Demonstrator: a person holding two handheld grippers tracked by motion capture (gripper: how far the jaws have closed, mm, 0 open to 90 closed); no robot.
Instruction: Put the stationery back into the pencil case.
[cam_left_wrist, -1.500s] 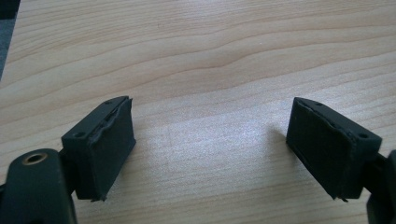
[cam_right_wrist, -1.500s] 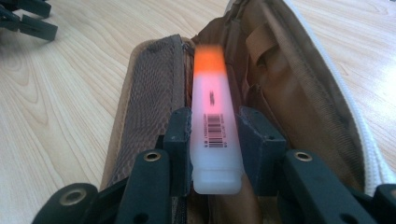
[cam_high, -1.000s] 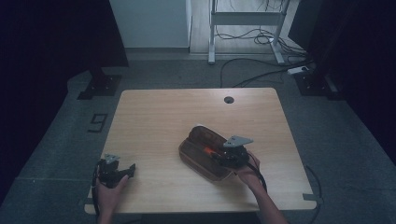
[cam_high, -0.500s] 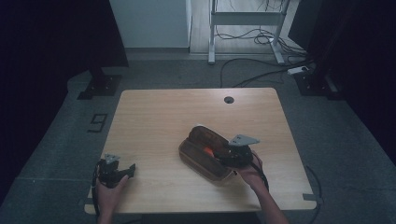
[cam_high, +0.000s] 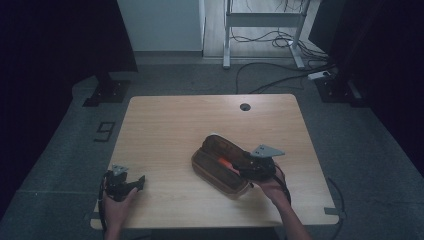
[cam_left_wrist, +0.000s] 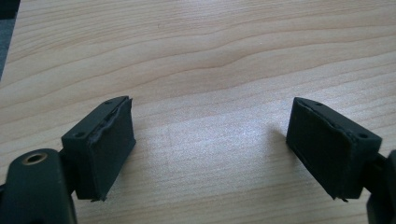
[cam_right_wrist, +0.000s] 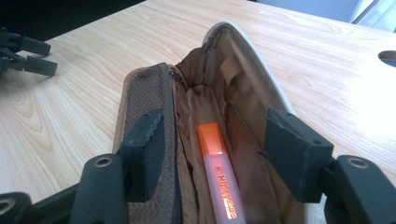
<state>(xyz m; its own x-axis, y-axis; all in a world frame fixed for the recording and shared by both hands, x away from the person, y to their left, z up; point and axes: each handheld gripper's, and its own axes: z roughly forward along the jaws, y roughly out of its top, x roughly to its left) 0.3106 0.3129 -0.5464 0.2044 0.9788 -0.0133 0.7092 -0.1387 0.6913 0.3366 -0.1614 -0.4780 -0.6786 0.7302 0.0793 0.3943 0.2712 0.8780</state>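
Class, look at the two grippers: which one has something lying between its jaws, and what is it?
The right gripper: an orange highlighter inside the open brown pencil case lies between its parted jaws, unpressed. The left gripper has bare table between its jaws.

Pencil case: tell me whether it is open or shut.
Open. The pencil case gapes, baring its tan lining and an orange highlighter lying inside.

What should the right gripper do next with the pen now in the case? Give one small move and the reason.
Probably lift the right gripper back out of the pencil case. Its jaws have just been opening, and the orange highlighter lies loose between them inside the open case, touched by neither pad. Once clear, the case could be closed. The left gripper rests open near the table corner.
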